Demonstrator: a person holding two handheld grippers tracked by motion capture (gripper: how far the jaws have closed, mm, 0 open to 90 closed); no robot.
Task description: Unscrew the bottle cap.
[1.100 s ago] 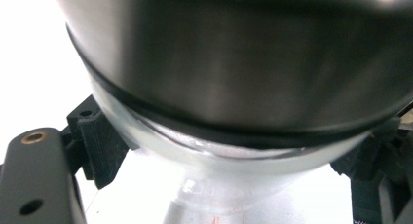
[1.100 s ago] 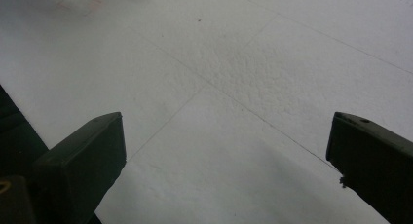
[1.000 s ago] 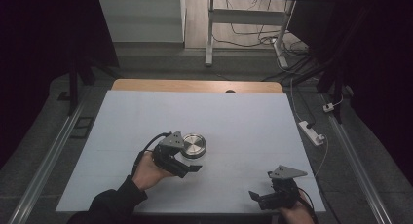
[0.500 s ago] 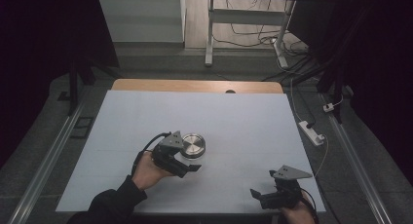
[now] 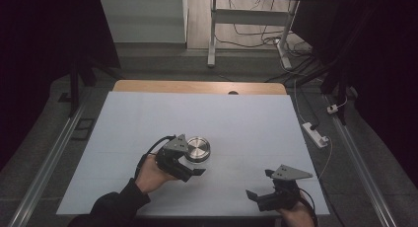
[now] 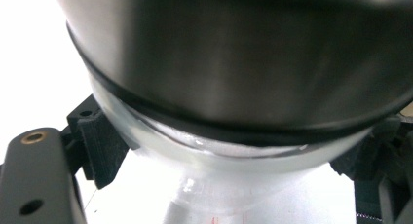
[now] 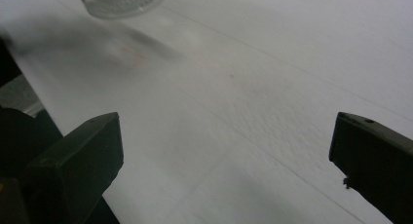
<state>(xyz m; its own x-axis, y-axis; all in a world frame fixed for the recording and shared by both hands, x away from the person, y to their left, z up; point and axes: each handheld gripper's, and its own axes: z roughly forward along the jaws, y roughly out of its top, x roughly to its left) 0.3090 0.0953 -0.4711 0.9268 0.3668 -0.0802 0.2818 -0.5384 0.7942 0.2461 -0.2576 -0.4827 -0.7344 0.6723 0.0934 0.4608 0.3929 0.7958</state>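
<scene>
nothing much has shifted since the earlier frames: my left tool (image 5: 190,164) sits in the same spot against the jar (image 5: 197,149), and the right tool (image 5: 264,186) has crept only slightly near the front edge.

starting from the left tool, its pads (image 6: 100,148) press on both sides of the jar's clear glass body just under the metal lid (image 6: 243,58), so it is clamped on the jar. in the high view the jar stands upright on the white surface (image 5: 246,118), a little toward 7 o'clock from the middle, with the tool coming in from its 7 o'clock side.

the right tool (image 7: 224,151) is wide apart with nothing between its jaws, hovering low over the surface at about 5 o'clock, well apart from the jar. in its own view the jar's glass (image 7: 122,2) shows far off at 11 o'clock.

i judge the step in hand is steadying the jar with the left so the lid can be worked. the next move, as i read it, calls for bringing the right tool toward 10 o'clock, over the lid, and closing on its rim while the left keeps a firm hold so the glass does not spin or slide.
</scene>
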